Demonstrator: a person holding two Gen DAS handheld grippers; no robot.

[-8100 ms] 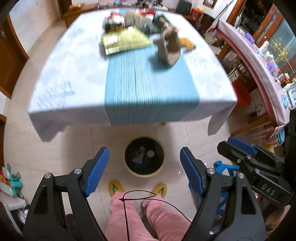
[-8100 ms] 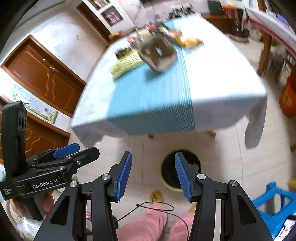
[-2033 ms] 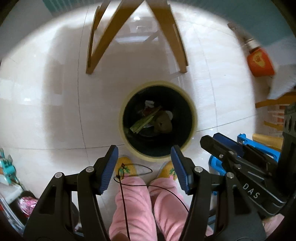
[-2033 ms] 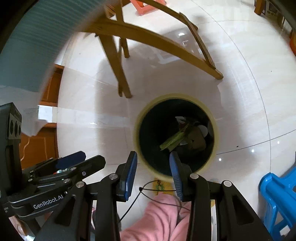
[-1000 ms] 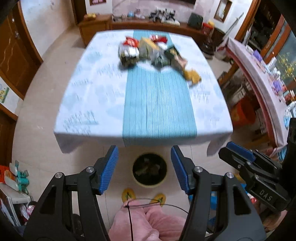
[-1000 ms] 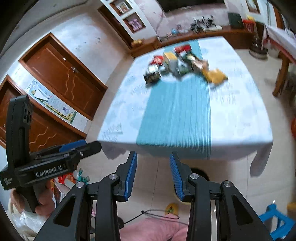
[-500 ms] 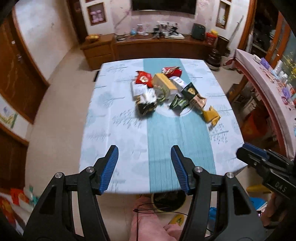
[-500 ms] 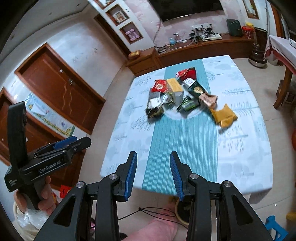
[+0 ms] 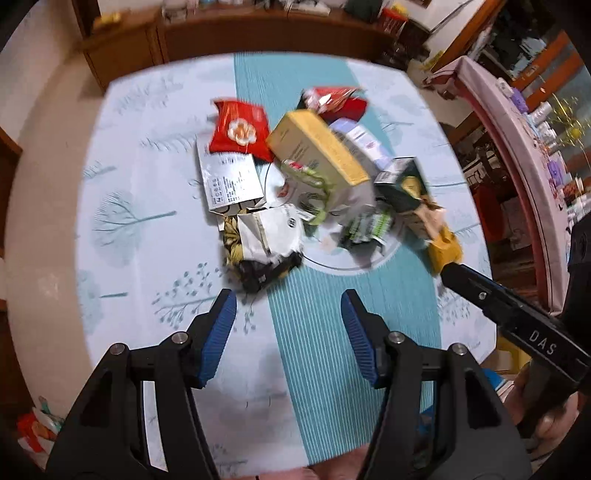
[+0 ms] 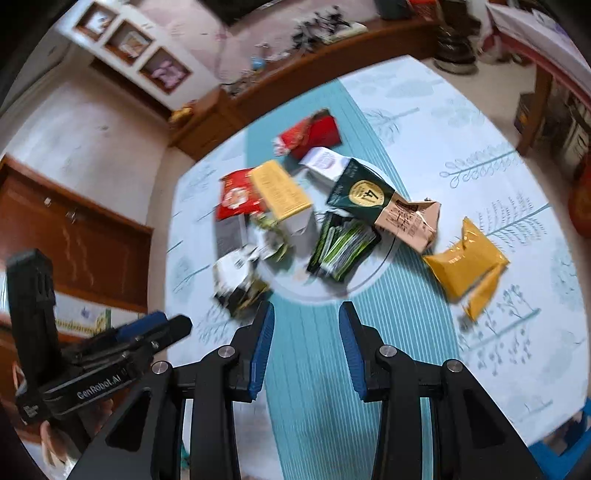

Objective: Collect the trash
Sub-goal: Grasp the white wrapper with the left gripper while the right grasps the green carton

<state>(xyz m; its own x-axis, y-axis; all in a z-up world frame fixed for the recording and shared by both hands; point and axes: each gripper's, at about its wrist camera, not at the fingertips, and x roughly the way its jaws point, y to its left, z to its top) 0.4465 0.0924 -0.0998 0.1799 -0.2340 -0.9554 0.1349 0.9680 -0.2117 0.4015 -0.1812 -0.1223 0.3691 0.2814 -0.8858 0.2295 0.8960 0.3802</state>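
Above the worktop (image 9: 122,206), both tools, left tool (image 9: 288,321) and right tool (image 10: 306,325), gape wide, empty; wrappers (image 9: 295,177) fill mid-frame.

This is a home, in a room for eating and sitting; a big bench (image 9: 122,206) wears a pale cloth with trees on it and a blue striped runner (image 10: 325,369); a long wooden sideboard (image 9: 221,33) stands by the wall; framed pictures (image 10: 129,40) sit on a white shelf; a brown wooden door (image 10: 70,240) is at the side.
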